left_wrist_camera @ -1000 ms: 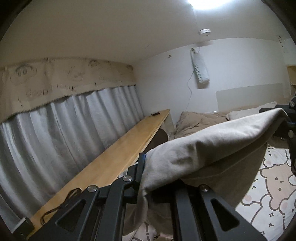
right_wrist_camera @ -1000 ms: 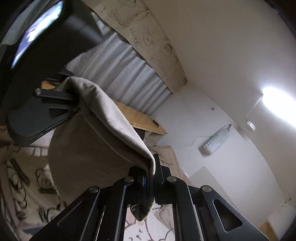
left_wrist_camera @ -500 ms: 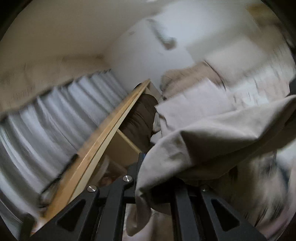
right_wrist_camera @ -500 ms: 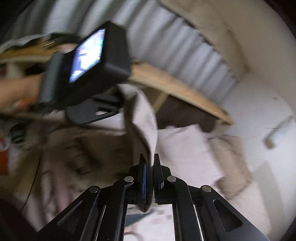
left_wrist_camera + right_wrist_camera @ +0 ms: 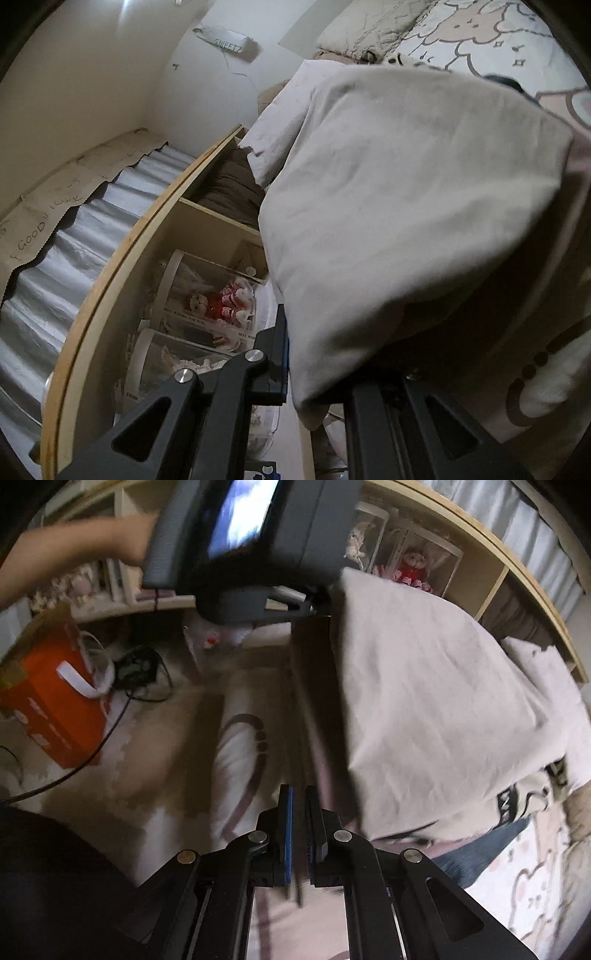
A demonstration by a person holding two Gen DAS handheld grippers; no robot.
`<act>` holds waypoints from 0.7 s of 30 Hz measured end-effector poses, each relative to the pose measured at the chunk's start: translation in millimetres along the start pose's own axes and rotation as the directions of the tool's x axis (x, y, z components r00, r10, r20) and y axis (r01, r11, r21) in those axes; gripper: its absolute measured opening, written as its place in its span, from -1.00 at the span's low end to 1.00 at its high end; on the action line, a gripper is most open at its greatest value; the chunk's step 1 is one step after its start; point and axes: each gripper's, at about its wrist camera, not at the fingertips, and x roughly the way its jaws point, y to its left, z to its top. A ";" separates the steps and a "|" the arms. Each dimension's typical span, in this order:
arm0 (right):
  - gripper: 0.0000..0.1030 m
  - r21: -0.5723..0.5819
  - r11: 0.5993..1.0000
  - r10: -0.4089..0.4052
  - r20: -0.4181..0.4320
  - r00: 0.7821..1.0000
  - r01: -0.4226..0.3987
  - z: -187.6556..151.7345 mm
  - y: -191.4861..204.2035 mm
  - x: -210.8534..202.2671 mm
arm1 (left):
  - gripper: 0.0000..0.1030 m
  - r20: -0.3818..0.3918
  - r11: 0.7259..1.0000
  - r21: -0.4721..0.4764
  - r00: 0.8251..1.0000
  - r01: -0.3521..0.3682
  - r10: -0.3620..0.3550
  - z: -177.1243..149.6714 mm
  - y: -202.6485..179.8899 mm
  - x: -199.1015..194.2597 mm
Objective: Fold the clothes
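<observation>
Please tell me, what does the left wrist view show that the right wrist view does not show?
Only the left wrist view: the wall sign reading SWEETZ. Only the right wrist view: the orange bag, a black cable and a person's forearm. Both: the beige cloth hanging in front and the wooden shelf with dolls in clear cases.
</observation>
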 end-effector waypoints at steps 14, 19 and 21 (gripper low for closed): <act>0.77 0.789 0.491 0.012 0.418 0.908 -0.369 -60.6 -288.7 -75.3 | 0.07 -0.119 0.970 -0.244 0.992 -0.002 -0.028 -23.2 27.1 -41.6; 0.75 0.802 0.373 0.062 0.481 0.875 -0.467 -53.3 -317.6 -48.3 | 0.08 -0.033 0.892 -0.446 0.995 0.073 -0.098 39.3 42.8 -57.0; 0.57 0.809 0.342 0.086 0.481 0.873 -0.479 -49.1 -323.5 -32.3 | 0.08 0.016 0.858 -0.494 0.988 0.143 -0.156 69.0 37.8 -50.7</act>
